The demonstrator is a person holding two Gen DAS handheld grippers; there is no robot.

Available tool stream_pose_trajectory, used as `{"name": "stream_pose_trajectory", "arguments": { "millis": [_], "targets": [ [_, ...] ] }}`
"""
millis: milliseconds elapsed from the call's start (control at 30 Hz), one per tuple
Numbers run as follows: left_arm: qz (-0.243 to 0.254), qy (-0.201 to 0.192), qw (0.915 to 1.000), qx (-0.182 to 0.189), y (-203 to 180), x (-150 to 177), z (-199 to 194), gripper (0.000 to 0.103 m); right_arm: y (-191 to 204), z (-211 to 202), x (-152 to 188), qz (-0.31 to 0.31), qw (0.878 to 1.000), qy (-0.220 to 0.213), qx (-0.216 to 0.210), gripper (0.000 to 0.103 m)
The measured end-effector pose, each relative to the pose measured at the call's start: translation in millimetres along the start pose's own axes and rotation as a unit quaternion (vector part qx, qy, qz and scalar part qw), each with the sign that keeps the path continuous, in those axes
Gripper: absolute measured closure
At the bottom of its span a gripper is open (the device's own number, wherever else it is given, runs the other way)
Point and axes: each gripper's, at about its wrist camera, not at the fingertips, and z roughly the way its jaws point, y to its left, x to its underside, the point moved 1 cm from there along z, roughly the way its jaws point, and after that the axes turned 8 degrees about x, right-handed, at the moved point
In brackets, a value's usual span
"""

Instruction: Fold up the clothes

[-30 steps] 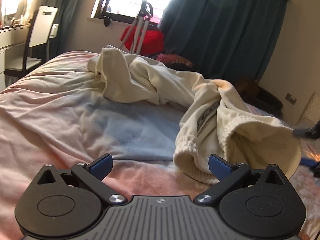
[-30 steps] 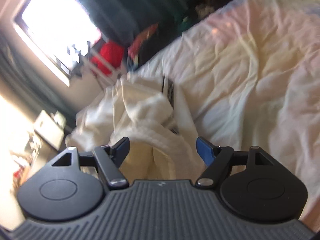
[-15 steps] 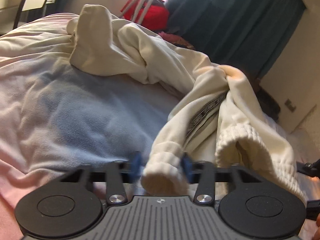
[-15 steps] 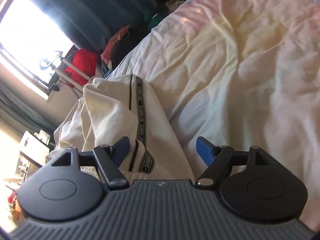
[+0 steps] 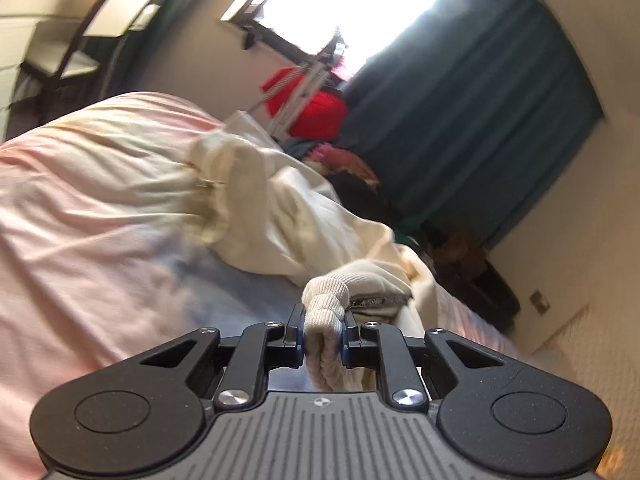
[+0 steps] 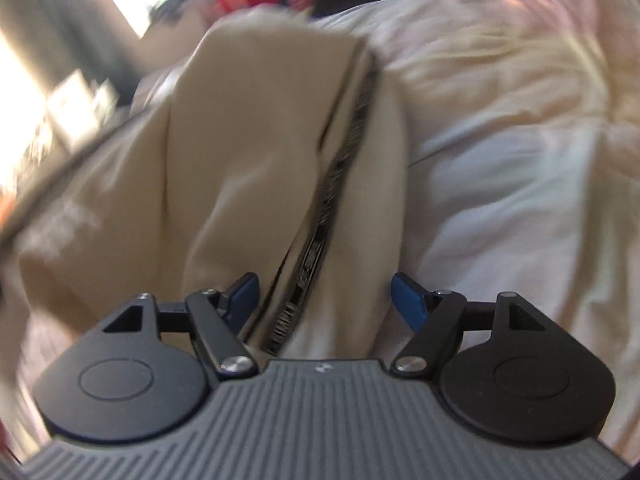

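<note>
Cream sweatpants [image 5: 280,216] lie crumpled across a pink bed [image 5: 80,208]. Left gripper [image 5: 322,338] pinches one ribbed cuff [image 5: 326,300] tight. Right gripper [image 6: 325,296] hangs with jaws wide over the leg with the black side stripe [image 6: 340,168]. Pulling by one small bunch of cuff may let it slip free or drag the heap into tighter tangles.

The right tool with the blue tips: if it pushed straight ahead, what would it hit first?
Probably the cream sweatpants with the black striped side band, lying between its open fingers; the right tool holds nothing.
</note>
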Motion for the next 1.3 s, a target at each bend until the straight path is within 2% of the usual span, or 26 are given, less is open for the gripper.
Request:
{"name": "stream_pose_trajectory", "arguments": {
  "millis": [67,233,400,533,667,767,800,900,967,1000,1100,1167,1200,1300],
  "targets": [
    [-0.010,0.001,0.9998,-0.016,16.3,-7.5,-1.1,0.086,11.6,0.5,8.7,-0.036,0.999,0.008,-0.002,0.028],
    [0.035,0.025,0.9974,-0.059,38.9,-1.7,11.9,0.086,-1.4,-22.4,13.4,0.013,1.000,-0.001,-0.009,0.029],
    [0.019,0.036,0.9964,-0.074,47.6,5.8,17.0,0.083,-3.3,-48.2,12.4,0.053,0.996,-0.045,-0.059,0.026],
    [0.020,0.051,0.9952,-0.081,49.1,6.2,23.4,0.082,29.4,-50.6,15.9,-0.029,0.993,-0.042,-0.104,0.026],
    [0.012,0.058,0.9939,-0.093,54.9,7.8,26.7,0.079,71.3,-51.1,30.4,-0.161,0.979,-0.049,-0.117,0.029],
    [-0.010,0.053,0.9933,-0.102,61.1,10.9,24.9,0.076,92.0,-45.7,41.9,-0.236,0.968,-0.055,-0.069,0.029],
    [-0.012,0.049,0.9934,-0.103,60.8,12.3,24.3,0.076,93.9,-42.8,41.8,-0.245,0.966,-0.055,-0.056,0.029],
    [-0.007,0.037,0.9935,-0.108,57.0,16.3,23.5,0.076,90.7,-39.0,39.8,-0.239,0.969,-0.047,-0.050,0.029],
    [0.001,0.031,0.9931,-0.113,54.6,17.2,24.1,0.077,94.4,-41.7,46.2,-0.256,0.965,-0.053,-0.034,0.029],
    [-0.001,0.028,0.9933,-0.113,54.7,17.1,23.9,0.077,98.9,-44.1,51.7,-0.274,0.960,-0.059,-0.022,0.029],
    [-0.009,0.020,0.9937,-0.110,55.0,17.3,22.8,0.077,115.9,-50.2,73.1,-0.357,0.930,-0.079,0.021,0.029],
    [-0.007,0.018,0.9938,-0.110,53.5,18.3,21.4,0.078,119.0,-54.4,83.2,-0.382,0.919,-0.087,0.048,0.029],
    [-0.006,0.017,0.9938,-0.109,52.6,18.8,20.6,0.078,117.9,-55.8,84.1,-0.380,0.919,-0.089,0.057,0.029],
    [-0.003,0.015,0.9940,-0.109,50.2,20.3,18.4,0.078,109.5,-68.6,77.1,-0.336,0.933,-0.106,0.072,0.029]
  ]
}}
